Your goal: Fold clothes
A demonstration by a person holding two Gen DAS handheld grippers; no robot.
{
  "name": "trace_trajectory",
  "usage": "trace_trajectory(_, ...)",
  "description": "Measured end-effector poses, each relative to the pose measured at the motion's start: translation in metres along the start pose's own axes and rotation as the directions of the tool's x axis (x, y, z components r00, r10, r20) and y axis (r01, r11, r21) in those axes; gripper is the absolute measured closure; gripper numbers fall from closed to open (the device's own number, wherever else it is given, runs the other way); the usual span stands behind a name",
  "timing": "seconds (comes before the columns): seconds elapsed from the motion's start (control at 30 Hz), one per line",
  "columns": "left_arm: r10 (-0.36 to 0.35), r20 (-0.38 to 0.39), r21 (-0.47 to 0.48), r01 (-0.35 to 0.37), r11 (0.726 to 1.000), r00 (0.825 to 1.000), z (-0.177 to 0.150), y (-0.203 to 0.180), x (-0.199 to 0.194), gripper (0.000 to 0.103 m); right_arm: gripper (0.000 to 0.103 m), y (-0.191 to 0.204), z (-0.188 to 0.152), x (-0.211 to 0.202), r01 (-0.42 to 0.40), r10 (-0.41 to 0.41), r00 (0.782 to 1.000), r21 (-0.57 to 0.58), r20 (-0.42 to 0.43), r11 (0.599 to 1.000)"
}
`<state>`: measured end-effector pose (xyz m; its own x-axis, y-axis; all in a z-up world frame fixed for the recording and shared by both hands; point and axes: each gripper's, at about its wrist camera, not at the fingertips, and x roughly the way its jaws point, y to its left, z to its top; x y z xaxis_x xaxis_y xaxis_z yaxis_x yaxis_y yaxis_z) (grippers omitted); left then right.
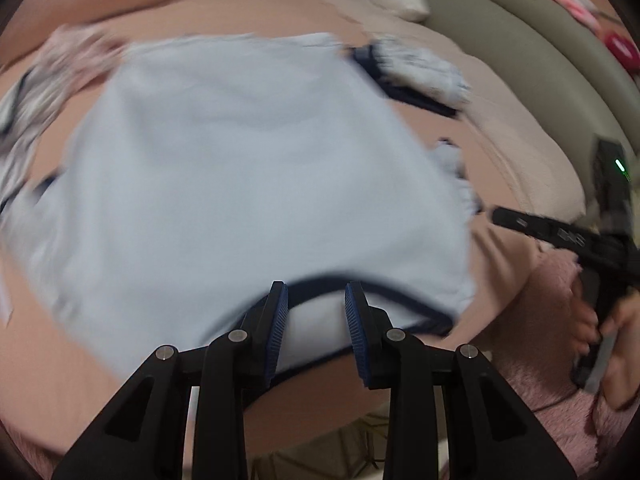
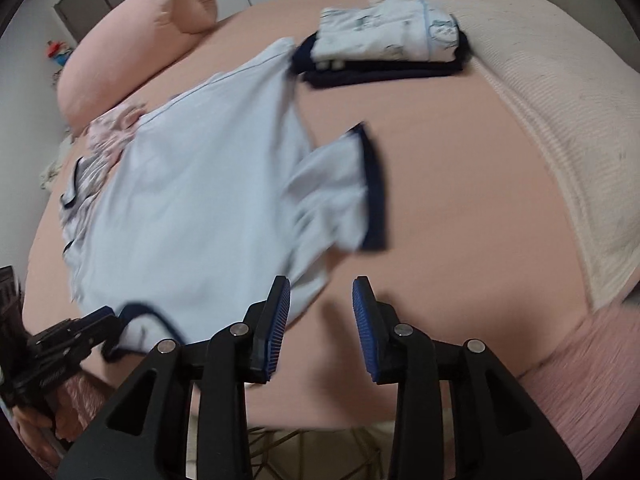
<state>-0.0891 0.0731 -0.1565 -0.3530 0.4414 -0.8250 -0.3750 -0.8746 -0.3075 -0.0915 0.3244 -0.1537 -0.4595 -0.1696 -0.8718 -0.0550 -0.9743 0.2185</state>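
- Pale blue, navy-trimmed, one shirt (image 2: 192, 200) is lying spread on the pink bed (image 2: 460, 200).
- I'm counting one folded stack (image 2: 384, 48) beyond it and one pink bolster (image 2: 140, 36) at the far left.
- My left gripper (image 1: 316, 316) is hanging wide open over the navy collar, gripping nothing.
- My right gripper (image 2: 320, 320) is gaping too, empty, beside the shirt's near edge, with bare sheet running to the right.
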Motion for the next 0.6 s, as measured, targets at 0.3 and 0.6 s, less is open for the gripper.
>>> trace_trajectory(0.3, -0.045, -0.029, 0.049, 0.046, 0.998, 0.999, 0.063, -0.053, 0.065, 0.066, 0.052, -0.016, 0.038, 0.030, -0.007, 0.009, 0.999, -0.063, 0.034, 0.998)
trace_trajectory(0.6, -0.005, -0.058, 0.046, 0.008, 0.999, 0.998, 0.063, -0.057, 0.091, 0.065, 0.091, -0.020, 0.035, 0.063, -0.152, 0.142, 0.987, -0.139, -0.081, 0.979)
